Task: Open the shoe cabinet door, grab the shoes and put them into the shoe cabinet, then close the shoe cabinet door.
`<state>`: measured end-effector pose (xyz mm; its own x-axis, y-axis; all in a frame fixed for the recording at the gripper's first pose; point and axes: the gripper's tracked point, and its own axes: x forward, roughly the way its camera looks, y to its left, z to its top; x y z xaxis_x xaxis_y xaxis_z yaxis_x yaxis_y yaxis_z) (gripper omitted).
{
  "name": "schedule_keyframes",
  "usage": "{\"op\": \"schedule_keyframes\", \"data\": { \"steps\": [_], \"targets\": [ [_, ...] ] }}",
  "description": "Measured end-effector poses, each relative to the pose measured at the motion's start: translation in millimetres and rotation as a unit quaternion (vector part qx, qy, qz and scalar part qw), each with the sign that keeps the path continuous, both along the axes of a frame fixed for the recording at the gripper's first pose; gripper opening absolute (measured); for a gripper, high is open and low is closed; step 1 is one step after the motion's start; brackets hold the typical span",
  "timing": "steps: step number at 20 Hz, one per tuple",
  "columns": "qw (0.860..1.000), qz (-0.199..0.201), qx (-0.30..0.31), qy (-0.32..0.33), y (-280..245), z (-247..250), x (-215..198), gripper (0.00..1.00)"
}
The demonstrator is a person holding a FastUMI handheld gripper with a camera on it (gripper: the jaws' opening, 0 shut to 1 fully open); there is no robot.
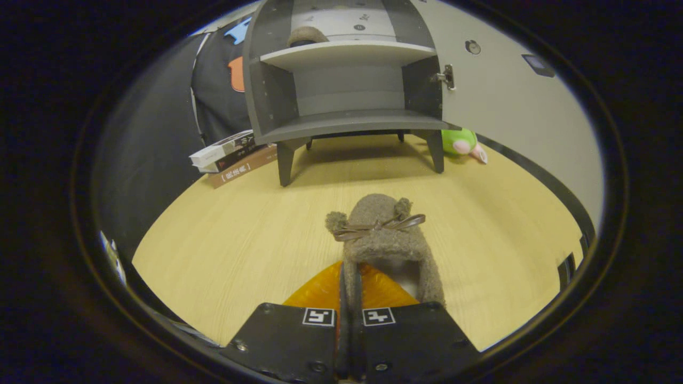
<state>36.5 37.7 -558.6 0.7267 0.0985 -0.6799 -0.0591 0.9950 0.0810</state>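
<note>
A: Tongs [349, 290] status?

B: Closed down tight on the left side wall of a brown fuzzy slipper [381, 240]. Both orange fingers [320, 290] press in on that wall; hardly a gap between the black finger blocks.

A: Slipper detail?

B: Woolly brown fabric, two small pom-pom ears, thin brown ribbon bow across the top. Toe points away from the tongs toward the cabinet. Cannot tell whether it is lifted or resting on the desk [224, 240].

A: Cabinet?

B: Grey shoe cabinet [347, 90] straight ahead, well beyond the slipper, standing on dark legs on the light wood desk. Its door [512, 101] is swung open to the right, hinge visible on the inner edge. Lower shelf bare. On the upper shelf, a second brown slipper [307, 36], at the left.

A: Anything else around?

B: Stack of books [232, 154] on the desk, beside the cabinet's left leg. Green and pink plush toy [463, 143] just behind the right leg, under the open door.
</note>
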Motion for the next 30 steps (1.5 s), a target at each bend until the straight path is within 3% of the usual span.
{"op": "schedule_keyframes", "data": {
  "steps": [8,15,25,30],
  "targets": [
    [0.997,0.038,-0.026,-0.069,0.8,51.2,-9.5,0.06],
    [0.985,0.079,-0.061,-0.142,19.9,115.8,-0.2,0.06],
    [0.96,0.089,-0.102,-0.244,20.2,289.2,70.8,0.06],
    [0.958,0.095,-0.104,-0.249,26.4,361.9,111.2,0.06]
  ]
}}
